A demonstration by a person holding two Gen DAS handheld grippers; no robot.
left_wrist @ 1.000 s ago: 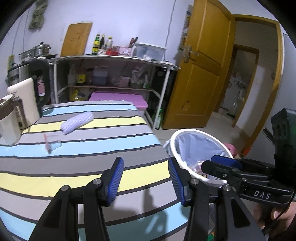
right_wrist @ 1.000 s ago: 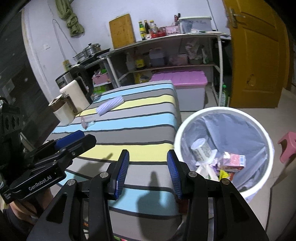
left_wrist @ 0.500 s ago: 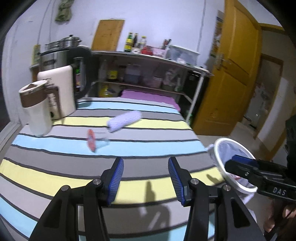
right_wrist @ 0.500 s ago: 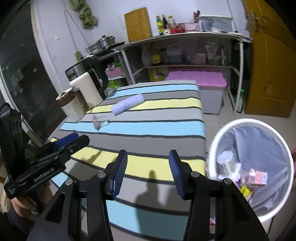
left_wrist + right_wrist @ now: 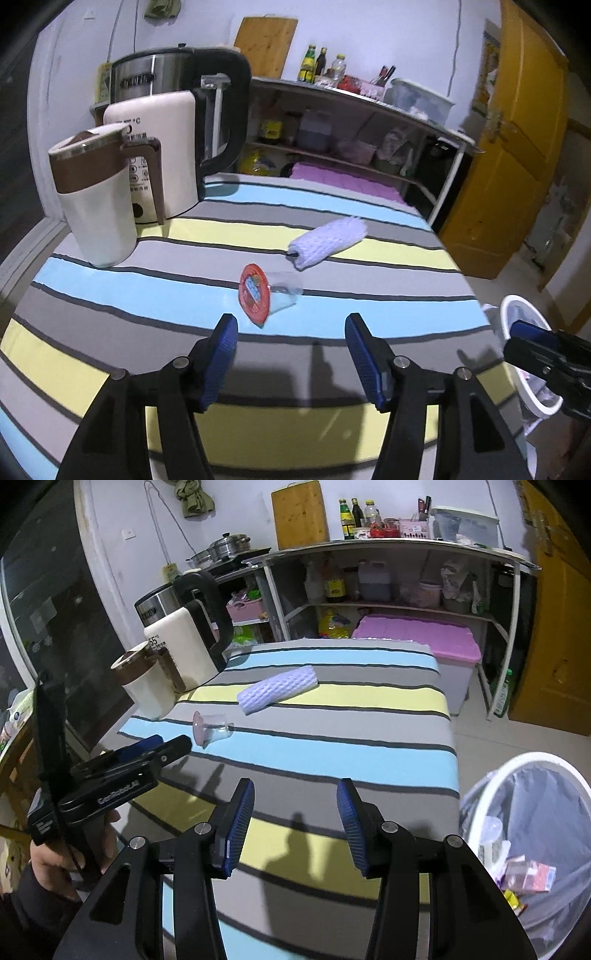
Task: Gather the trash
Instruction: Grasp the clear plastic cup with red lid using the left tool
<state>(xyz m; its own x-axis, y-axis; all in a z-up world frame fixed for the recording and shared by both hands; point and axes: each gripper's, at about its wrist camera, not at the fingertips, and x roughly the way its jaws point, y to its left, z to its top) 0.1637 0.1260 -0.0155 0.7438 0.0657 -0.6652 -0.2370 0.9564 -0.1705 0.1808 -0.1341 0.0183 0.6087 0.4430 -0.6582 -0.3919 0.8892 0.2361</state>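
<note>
A clear plastic cup with a red foil lid (image 5: pixel 266 293) lies on its side on the striped tablecloth (image 5: pixel 147 295), just ahead of my open, empty left gripper (image 5: pixel 290 345). A lavender foam net sleeve (image 5: pixel 327 242) lies beyond it. Both show in the right wrist view: the cup (image 5: pixel 212 728) and the sleeve (image 5: pixel 277 693). My right gripper (image 5: pixel 295 823) is open and empty above the table's near right part. The white trash bin (image 5: pixel 532 771) with a grey liner stands on the floor at right and holds several pieces of trash; it also shows in the left wrist view (image 5: pixel 524 317).
A white and brown mug (image 5: pixel 94 199) and a cream electric kettle (image 5: pixel 162 155) stand at the table's far left. Behind are a shelf rack with bottles (image 5: pixel 388 550), a pink-lidded storage box (image 5: pixel 417 638) and a yellow door (image 5: pixel 509 155).
My left gripper has swung left from the bin and moved in toward the cup, which now lies just ahead of it. My right gripper has turned left from the bin toward the table.
</note>
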